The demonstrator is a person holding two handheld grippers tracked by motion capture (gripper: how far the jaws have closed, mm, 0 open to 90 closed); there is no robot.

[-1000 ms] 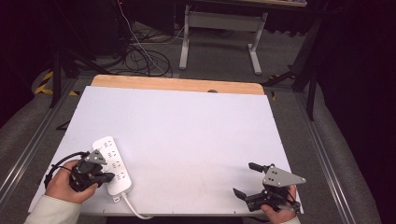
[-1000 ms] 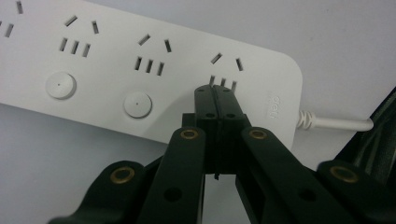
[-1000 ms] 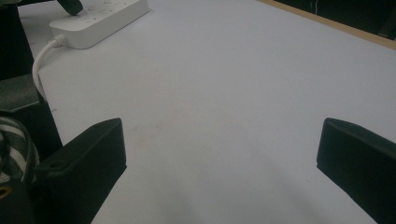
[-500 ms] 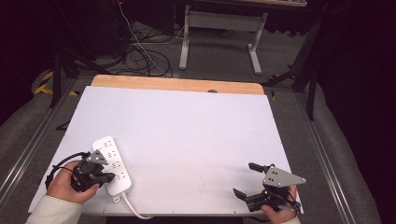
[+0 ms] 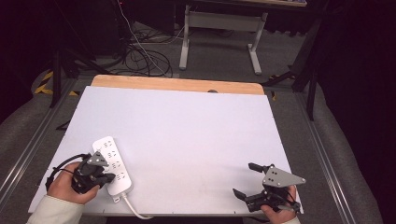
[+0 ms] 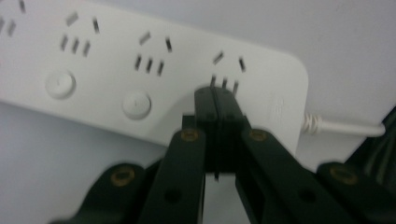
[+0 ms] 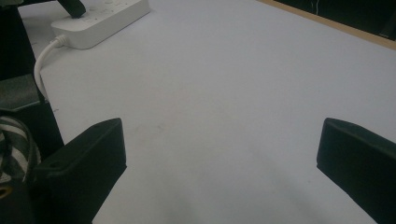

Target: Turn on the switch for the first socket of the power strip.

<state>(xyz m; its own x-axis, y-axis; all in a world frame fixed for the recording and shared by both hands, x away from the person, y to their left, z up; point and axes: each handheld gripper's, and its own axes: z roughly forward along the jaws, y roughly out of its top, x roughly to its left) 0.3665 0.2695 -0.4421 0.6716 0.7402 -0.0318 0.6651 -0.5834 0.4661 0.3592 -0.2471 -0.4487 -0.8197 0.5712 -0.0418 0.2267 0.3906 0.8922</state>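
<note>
while the left claw point(image 6: 215, 93) rests clenched on the power strip point(image 6: 154, 70), the right claw point(image 7: 219, 154) gapes released.

One power strip point(image 5: 112, 164), two grippers, one table point(image 5: 187, 130).

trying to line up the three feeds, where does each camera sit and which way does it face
High view: above the person's side, looking forward and down on the table; both hands with grippers show.
Left gripper view: rides the left gripper, jaws shut, over the power strip.
Right gripper view: rides the right gripper, jaws open, facing across the table.
All three share the power strip.
</note>
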